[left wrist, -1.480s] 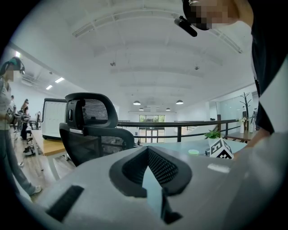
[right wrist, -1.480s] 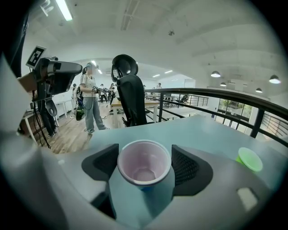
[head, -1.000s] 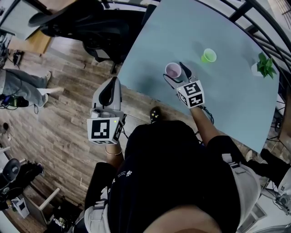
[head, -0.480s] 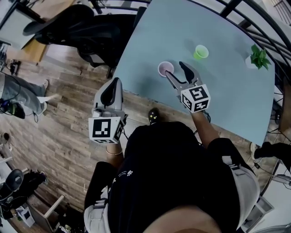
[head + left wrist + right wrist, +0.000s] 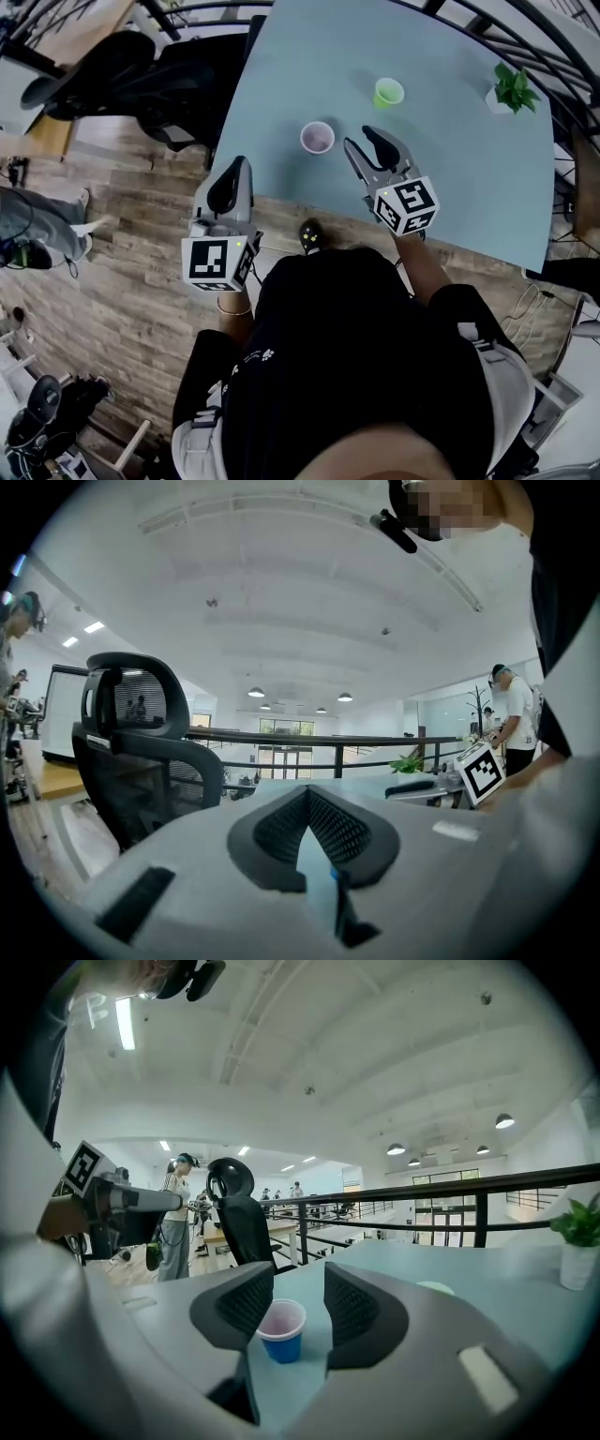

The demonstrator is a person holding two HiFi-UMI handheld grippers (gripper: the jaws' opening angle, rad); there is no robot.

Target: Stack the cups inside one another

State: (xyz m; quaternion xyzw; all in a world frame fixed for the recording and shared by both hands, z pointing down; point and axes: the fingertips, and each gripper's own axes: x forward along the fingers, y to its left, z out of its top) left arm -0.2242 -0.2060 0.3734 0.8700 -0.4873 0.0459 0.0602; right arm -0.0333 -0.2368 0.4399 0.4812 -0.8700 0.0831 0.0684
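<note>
A black mesh office chair (image 5: 173, 70) sits upper left. A small green potted plant (image 5: 512, 87) stands upper right on the pale blue tabletop (image 5: 459, 178). The right gripper (image 5: 360, 141) has half-open fingers that have just been closing and hold nothing. The blue plastic cup (image 5: 317, 137) stands just left of them, the light green plastic cup (image 5: 388, 92) above. The left gripper (image 5: 240, 167) has its fingers together, empty.

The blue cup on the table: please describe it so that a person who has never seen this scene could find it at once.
On the large pale blue table, two cups stand upright and apart. The blue cup is the one nearer the table's edge and the black office chair. Its blue wall and pinkish inside set it apart from the green cup.
</note>
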